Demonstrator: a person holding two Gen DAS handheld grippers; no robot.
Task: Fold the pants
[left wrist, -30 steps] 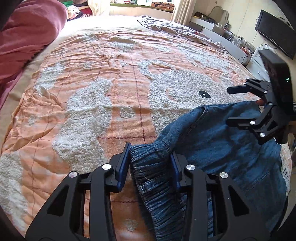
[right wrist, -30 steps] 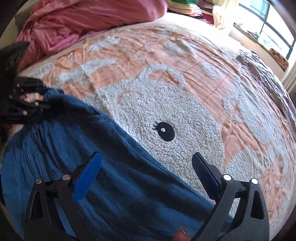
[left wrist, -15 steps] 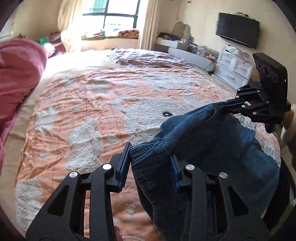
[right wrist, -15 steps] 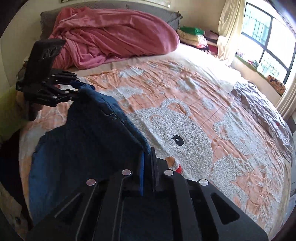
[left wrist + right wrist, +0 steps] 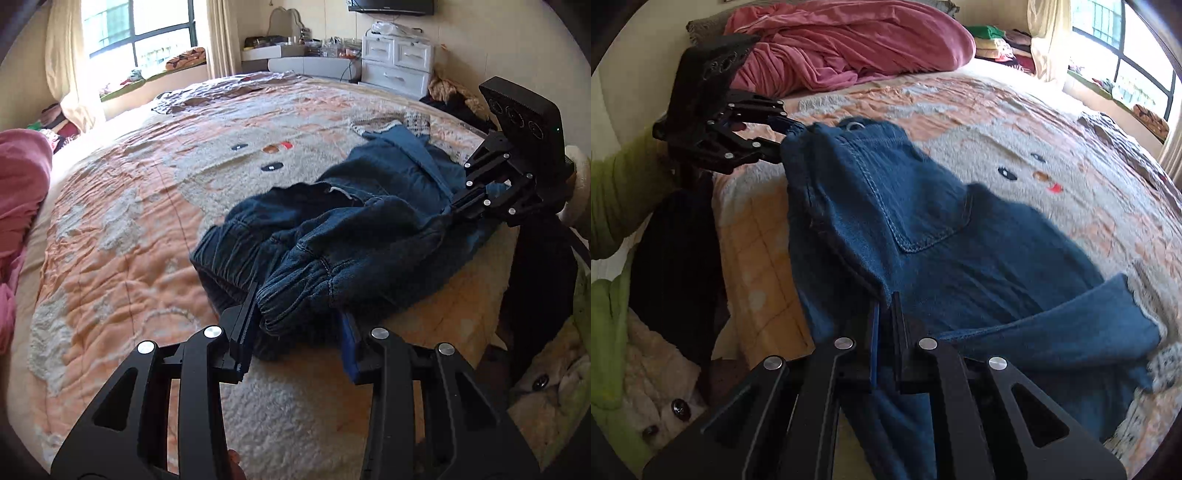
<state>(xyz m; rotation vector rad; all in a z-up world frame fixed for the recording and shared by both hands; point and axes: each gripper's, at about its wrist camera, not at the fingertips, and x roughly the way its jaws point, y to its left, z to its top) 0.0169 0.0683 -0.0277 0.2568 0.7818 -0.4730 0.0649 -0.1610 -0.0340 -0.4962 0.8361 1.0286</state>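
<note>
Denim pants held at both ends over the bed.

The left tool (image 5: 295, 332) grips the elastic waistband of the pants (image 5: 369, 229), and the right tool (image 5: 884, 332) is clenched on the denim at the other end (fingers nearly touching). The pants sag onto the orange bear-print blanket (image 5: 147, 221) near the bed's edge.

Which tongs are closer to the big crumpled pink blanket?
Left. The left tongs pinch the blue denim pants at the end beside the crumpled pink blanket; the right tongs grip the opposite end, farther from it.
</note>
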